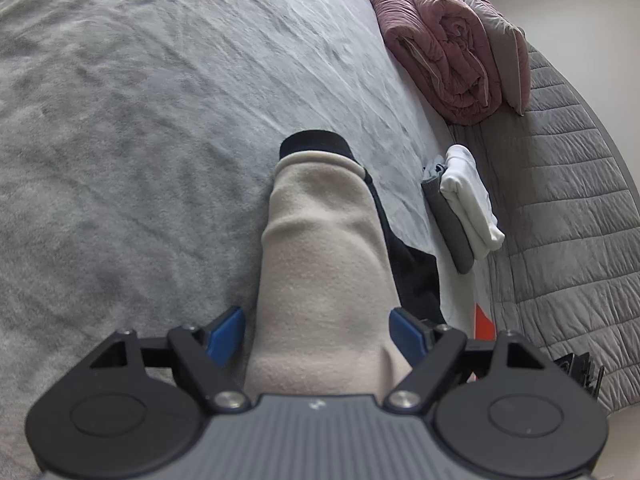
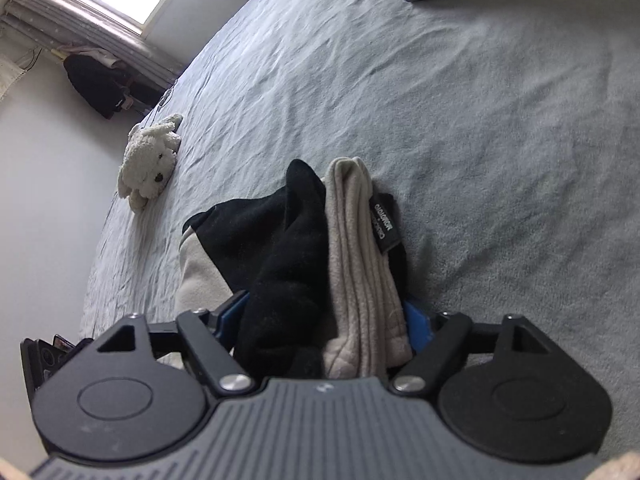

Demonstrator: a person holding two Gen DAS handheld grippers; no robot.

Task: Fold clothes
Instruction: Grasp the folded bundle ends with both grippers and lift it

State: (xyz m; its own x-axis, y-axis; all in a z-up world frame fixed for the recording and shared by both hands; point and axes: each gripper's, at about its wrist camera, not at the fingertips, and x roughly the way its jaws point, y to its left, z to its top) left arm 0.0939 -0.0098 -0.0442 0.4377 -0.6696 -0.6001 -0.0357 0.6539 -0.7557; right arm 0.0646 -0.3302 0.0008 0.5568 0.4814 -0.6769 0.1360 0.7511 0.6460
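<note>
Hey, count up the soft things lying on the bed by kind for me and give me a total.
Beige-and-black fleece garment, between the grippers: 1
Folded clothes in the small stack, grey and white: 2
Rolled pink quilt: 1
Grey pillow: 1
White plush dog: 1
Total: 6

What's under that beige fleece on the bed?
Under the beige fleece, black fabric pokes out at its far end and side. The grey bedcover lies below; the rest is covered.
</note>
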